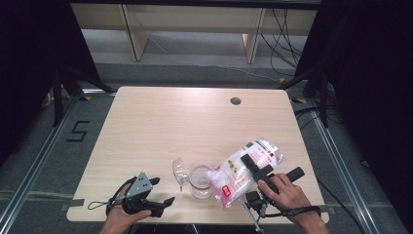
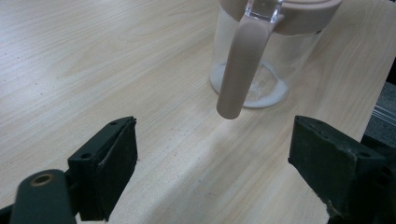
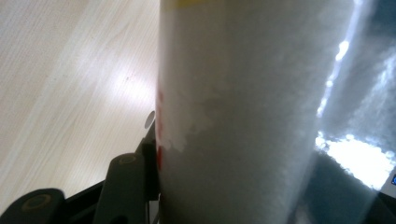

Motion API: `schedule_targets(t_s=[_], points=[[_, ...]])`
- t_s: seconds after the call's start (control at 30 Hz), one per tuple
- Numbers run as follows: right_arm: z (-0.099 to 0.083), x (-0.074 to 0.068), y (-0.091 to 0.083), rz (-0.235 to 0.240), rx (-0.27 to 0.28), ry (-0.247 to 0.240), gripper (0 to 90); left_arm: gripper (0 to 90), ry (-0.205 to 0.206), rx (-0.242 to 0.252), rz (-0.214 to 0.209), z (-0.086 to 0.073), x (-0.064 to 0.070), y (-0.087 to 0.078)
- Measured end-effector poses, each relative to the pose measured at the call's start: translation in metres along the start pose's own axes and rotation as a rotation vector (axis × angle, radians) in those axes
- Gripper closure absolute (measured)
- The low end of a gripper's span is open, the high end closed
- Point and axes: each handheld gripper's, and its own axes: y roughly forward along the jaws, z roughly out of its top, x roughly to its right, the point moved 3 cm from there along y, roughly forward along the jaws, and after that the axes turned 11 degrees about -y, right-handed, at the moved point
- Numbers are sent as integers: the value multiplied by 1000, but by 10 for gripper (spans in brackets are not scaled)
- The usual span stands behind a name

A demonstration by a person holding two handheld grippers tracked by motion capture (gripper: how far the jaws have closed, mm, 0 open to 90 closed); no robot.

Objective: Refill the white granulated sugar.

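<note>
Your right gripper (image 1: 259, 171) clamps the white-powder bag (image 1: 243, 170), tipped over the glass jar (image 1: 200, 181) near the counter's (image 1: 160, 122) front edge; your left gripper (image 1: 160, 192) waits wide open. Tilt too fast and powder could overshoot the rim.

table (image 1: 160, 122) far half free, jar (image 1: 200, 181) near edge

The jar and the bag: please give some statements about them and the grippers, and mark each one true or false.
1. The right gripper holds the bag. True.
2. The bag lies flat on the table. False: it is tilted over the jar.
3. The left gripper is open. True.
4. The left gripper grips the jar. False: its jaws are apart from it.
5. The jar is full. False: only a thin white layer covers its bottom.
</note>
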Motion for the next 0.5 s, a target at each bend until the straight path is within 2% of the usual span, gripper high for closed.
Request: schedule_targets(t_s=[0.03,0.1,0.23,0.27,0.3,0.37,0.43,0.47,0.5], points=[[0,0,0,0,2,1,511,151,25,-3,1,1,-1,0],[1,-1,0,4,4,8,512,151,23,-3,1,1,-1,0],[1,1,1,-2,12,-8,512,151,23,-3,1,1,-1,0],[1,0,0,-2,10,-7,512,151,1,-2,2,0,0,0],[1,0,0,-1,10,-3,512,151,-2,-2,2,0,0,0],[1,-1,0,5,5,13,513,151,-2,-2,3,0,0,0],[0,0,0,1,5,1,513,151,3,-3,2,0,0,0],[0,0,0,2,4,2,513,151,24,-2,1,1,-1,0],[0,0,0,2,4,1,513,151,-2,-2,3,0,0,0]])
